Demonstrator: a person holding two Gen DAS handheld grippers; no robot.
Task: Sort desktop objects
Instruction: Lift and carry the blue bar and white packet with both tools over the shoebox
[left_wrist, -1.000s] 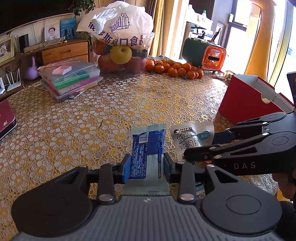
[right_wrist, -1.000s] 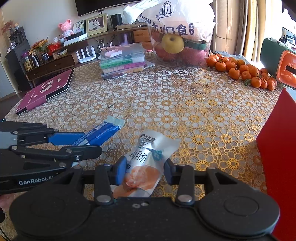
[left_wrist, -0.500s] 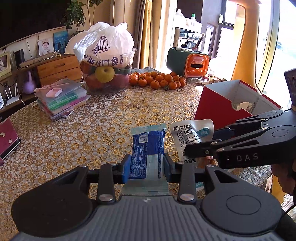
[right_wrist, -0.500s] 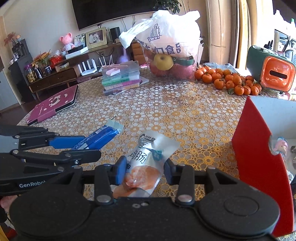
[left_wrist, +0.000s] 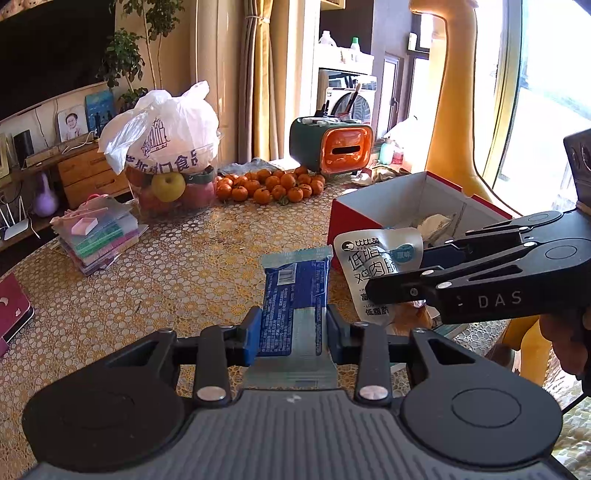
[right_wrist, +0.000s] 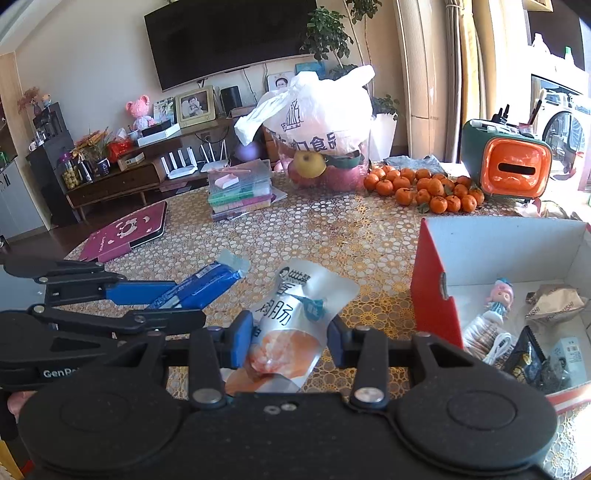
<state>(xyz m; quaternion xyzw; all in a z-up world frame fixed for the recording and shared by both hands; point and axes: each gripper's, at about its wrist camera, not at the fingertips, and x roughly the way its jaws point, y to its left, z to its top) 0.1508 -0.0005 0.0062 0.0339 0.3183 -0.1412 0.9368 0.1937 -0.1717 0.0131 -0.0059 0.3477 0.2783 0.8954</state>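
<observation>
Right of scene: red box (right_wrist: 436, 295), open top, toys and packets inside, on patterned table (left_wrist: 177, 273). Nearer, held above table: left gripper (left_wrist: 291, 328) clamped on blue wafer packet (left_wrist: 295, 295); right gripper (right_wrist: 284, 339) clamped on silver sausage pouch (right_wrist: 295, 317), just left of box. Far side: tangerines (right_wrist: 421, 188), fruit bag (right_wrist: 317, 122).

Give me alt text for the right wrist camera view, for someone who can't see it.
The right gripper clamps a silver sausage pouch above a patterned table. An open red box of small items sits right; the left gripper, holding a blue packet, is left.
</observation>
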